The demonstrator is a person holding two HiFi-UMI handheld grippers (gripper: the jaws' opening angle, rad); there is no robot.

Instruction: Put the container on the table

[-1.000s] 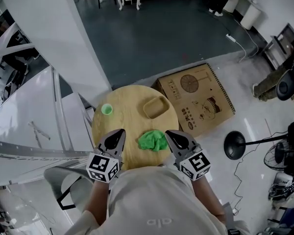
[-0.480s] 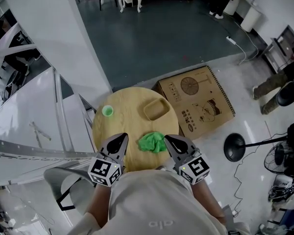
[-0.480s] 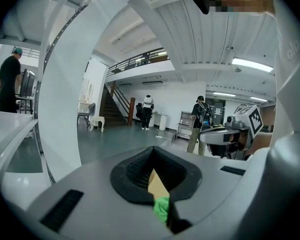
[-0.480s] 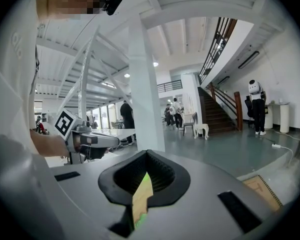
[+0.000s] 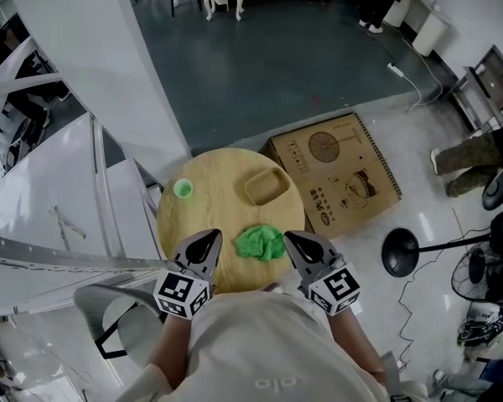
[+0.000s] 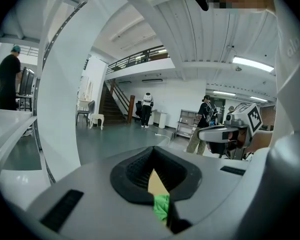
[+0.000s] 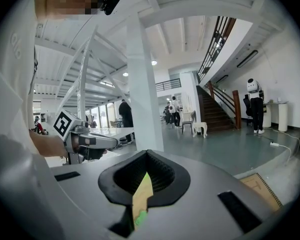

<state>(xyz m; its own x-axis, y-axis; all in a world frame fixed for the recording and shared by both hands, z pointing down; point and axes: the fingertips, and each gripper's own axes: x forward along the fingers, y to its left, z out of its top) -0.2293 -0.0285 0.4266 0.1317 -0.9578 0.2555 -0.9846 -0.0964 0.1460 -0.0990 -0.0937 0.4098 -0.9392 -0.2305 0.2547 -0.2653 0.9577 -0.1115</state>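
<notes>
A shallow wooden container sits on the round wooden table, toward its far right. A crumpled green cloth lies at the table's near edge, and a small green cup stands at the far left. My left gripper hovers left of the cloth, shut and empty. On the cloth's other side my right gripper is also shut and empty. In the left gripper view only a sliver of table and cloth shows between the jaws, with the right gripper off to the side.
A printed cardboard box lies flat on the floor right of the table, with a black round stand base nearer me. A white pillar and white panels crowd the left. Someone's legs are at the right edge.
Both grippers have eased slightly back toward me and stay shut. Nothing on the table has moved. The legs at the right edge have shifted.
</notes>
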